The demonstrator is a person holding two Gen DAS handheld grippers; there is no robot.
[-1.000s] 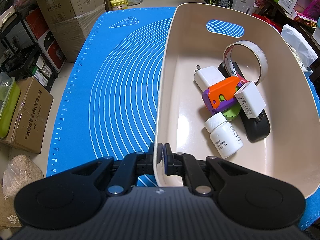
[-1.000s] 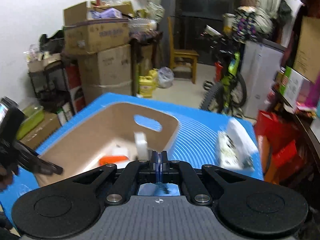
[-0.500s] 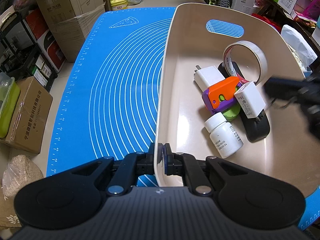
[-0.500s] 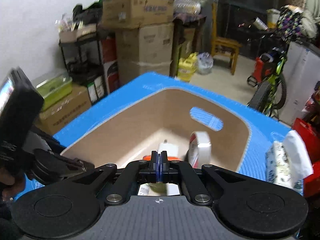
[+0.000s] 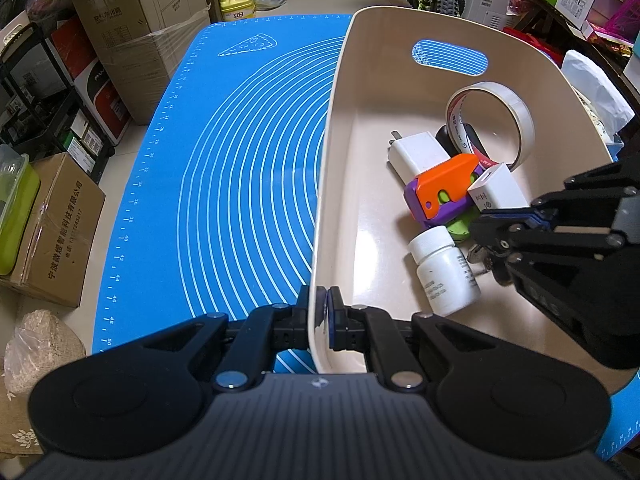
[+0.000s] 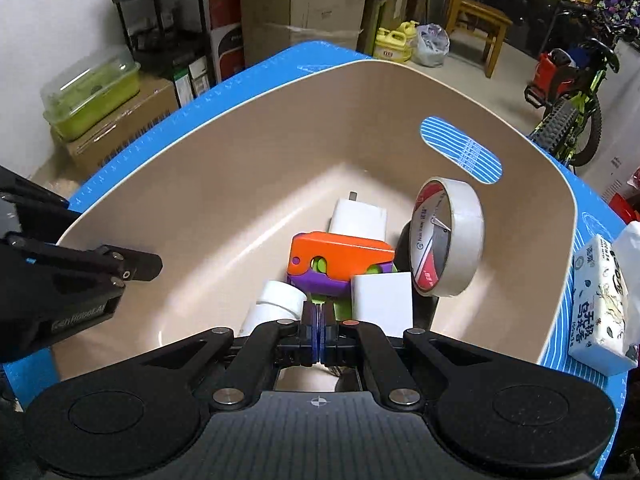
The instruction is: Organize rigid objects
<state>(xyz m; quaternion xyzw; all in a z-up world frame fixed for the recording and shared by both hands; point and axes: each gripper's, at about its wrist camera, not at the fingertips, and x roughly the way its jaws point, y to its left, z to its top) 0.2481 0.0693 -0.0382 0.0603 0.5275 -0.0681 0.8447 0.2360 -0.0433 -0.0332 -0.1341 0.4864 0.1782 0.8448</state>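
A beige bin (image 5: 332, 120) stands on the blue mat (image 5: 240, 160). My left gripper (image 5: 322, 304) is shut on the bin's near rim. Inside lie a tape roll (image 5: 516, 116), a white charger (image 5: 420, 152), an orange and purple toy (image 5: 444, 184), a white cube adapter (image 5: 498, 192) and a white bottle (image 5: 444, 276). My right gripper (image 5: 478, 222) hangs shut over the bin's right part, close above the bottle (image 6: 280, 298) and the toy (image 6: 340, 256). A small metal thing, perhaps keys (image 5: 478, 256), dangles from its tips.
A tissue pack (image 6: 600, 300) lies on the mat right of the bin (image 6: 240, 100). Cartons (image 5: 60, 232) and shelves stand on the floor to the left, with a bicycle (image 6: 568, 92) behind. The mat's left half is bare.
My right gripper has come down and in over the bin, from outside it to just above the objects. The left gripper and the bin have kept still.
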